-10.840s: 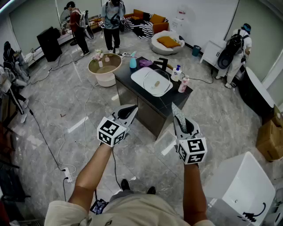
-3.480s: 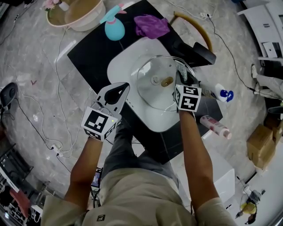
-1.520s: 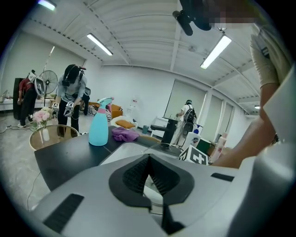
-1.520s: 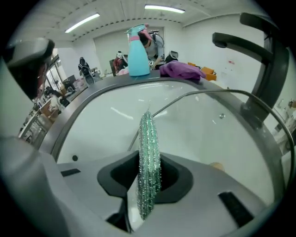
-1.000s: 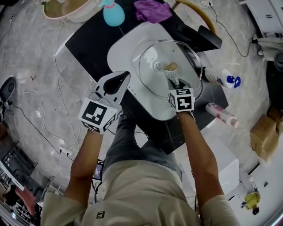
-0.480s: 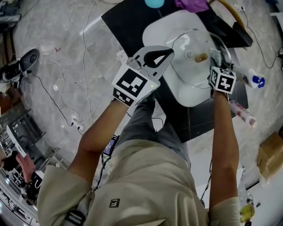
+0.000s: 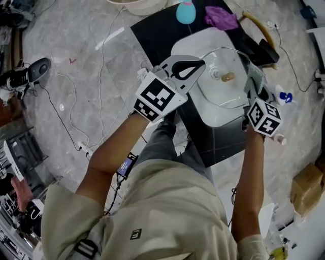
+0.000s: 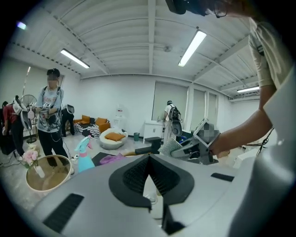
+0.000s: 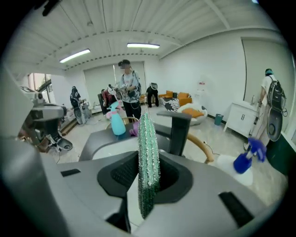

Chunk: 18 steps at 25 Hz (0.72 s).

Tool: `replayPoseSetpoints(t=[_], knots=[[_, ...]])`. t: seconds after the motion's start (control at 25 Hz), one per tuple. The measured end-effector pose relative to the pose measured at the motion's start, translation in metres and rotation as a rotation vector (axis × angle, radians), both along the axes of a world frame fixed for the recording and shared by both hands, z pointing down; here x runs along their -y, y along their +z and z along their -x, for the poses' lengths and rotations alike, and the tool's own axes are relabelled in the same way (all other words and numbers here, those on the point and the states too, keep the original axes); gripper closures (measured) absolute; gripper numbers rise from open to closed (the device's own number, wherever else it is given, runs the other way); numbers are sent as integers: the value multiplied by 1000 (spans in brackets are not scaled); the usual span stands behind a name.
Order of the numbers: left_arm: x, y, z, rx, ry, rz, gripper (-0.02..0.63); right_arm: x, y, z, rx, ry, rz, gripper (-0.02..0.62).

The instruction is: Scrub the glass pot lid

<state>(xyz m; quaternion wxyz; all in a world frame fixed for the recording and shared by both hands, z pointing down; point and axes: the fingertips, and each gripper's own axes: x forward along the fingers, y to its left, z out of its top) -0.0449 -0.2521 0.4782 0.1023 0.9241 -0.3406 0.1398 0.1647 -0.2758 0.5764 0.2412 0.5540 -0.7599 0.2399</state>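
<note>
Our right gripper [image 9: 149, 163] has its fingers clamped on a green glittery scrub pad [image 9: 149, 134], which stands upright between them and rises past the tips. In the head view that pad [image 7: 255, 75] sits at the 3 o'clock edge of the glass pot lid [image 7: 218, 94]. We cannot tell whether pad and rim touch.

Our left gripper [image 8: 149, 159] has its fingers together at the tips, with nothing between them. From above, its tips [image 7: 199, 63] are at the lid's 10 o'clock side, over the edge of the white basin [image 7: 193, 48].

The lid lies knob-up inside that basin, which rests on a black table [image 7: 157, 35]. At the basin's 12 o'clock stand a teal spray bottle [image 7: 186, 11] and a purple cloth [image 7: 221, 18]. A bottle with a blue pump [image 7: 282, 95] lies at 3 o'clock, beyond our right gripper.
</note>
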Motion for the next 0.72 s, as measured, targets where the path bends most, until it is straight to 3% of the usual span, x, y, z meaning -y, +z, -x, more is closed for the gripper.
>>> replayPoseSetpoints(t=[0.28,0.72], knots=[[-1,-55,-13,-9,51,-79,597,-12,-122,0,49,-28,-217,501],[-30,-143,-10,-2,105,-192,597,-68,-265,0,70,-46,-448,502]])
